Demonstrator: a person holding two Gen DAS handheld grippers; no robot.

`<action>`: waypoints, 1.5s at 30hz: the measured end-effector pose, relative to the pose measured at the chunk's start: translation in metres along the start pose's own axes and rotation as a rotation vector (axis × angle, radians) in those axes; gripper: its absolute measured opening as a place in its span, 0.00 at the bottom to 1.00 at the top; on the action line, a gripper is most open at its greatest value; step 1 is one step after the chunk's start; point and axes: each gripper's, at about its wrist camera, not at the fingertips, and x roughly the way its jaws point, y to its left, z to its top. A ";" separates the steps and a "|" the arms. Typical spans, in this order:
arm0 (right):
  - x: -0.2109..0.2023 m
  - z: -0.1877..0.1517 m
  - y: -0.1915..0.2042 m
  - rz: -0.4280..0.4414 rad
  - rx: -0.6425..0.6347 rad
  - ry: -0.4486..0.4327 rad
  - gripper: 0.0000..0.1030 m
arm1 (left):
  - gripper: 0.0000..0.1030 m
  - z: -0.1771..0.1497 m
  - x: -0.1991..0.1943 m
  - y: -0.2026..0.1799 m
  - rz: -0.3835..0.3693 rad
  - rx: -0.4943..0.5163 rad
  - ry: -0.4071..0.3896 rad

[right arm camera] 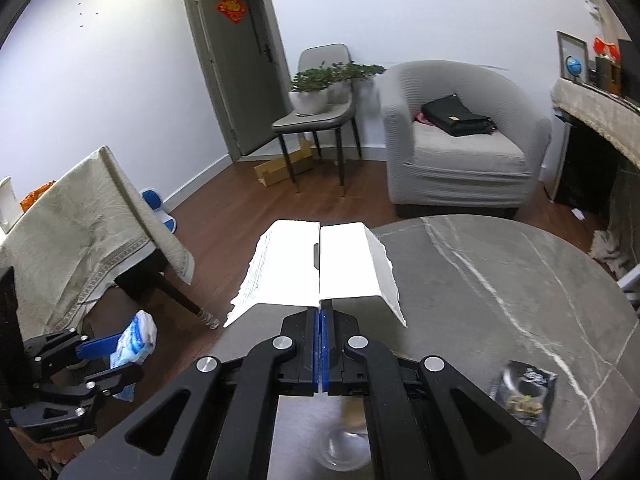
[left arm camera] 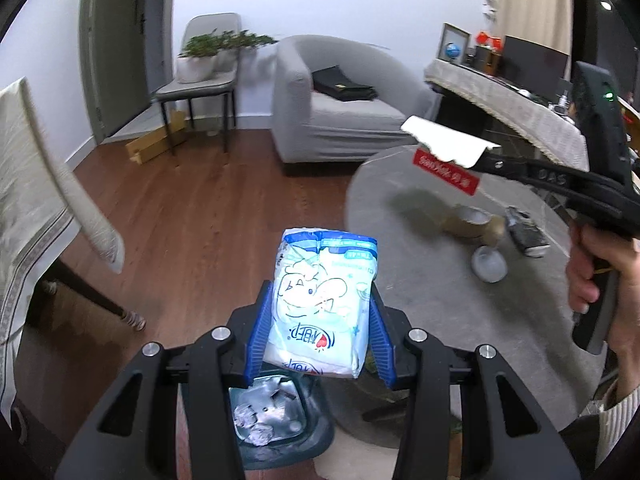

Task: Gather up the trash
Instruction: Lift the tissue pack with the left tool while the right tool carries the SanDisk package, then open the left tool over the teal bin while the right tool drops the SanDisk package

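My left gripper [left arm camera: 320,316] is shut on a blue-and-white tissue pack [left arm camera: 324,300] and holds it in the air above a dark green trash bin [left arm camera: 280,432] lined with crumpled foil. The pack [right arm camera: 134,340] and left gripper [right arm camera: 120,356] also show at the lower left of the right wrist view. My right gripper [right arm camera: 321,316] is shut on a folded white paper sheet [right arm camera: 316,268], held over the edge of the round grey table [right arm camera: 500,280]. In the left wrist view the paper [left arm camera: 448,142] hangs from the right gripper [left arm camera: 476,164] above the table [left arm camera: 420,288].
On the table lie a tape roll [left arm camera: 468,220], a small white cup [left arm camera: 488,264], a dark snack wrapper [right arm camera: 524,392] and a red label [left arm camera: 446,172]. A cloth-covered table [right arm camera: 80,232] stands left. A grey armchair [right arm camera: 460,140] and a chair with plants [right arm camera: 320,96] stand behind.
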 end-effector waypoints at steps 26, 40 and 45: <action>0.061 -0.018 0.145 0.172 -0.106 0.122 0.01 | 0.46 -0.093 0.072 0.107 0.103 -0.158 0.268; 0.095 -0.038 0.186 0.182 -0.169 0.198 0.01 | 0.66 -0.129 0.099 0.125 0.105 -0.138 0.417; 0.106 -0.045 0.198 0.179 -0.184 0.214 0.01 | 0.66 -0.127 0.087 0.133 0.116 -0.142 0.392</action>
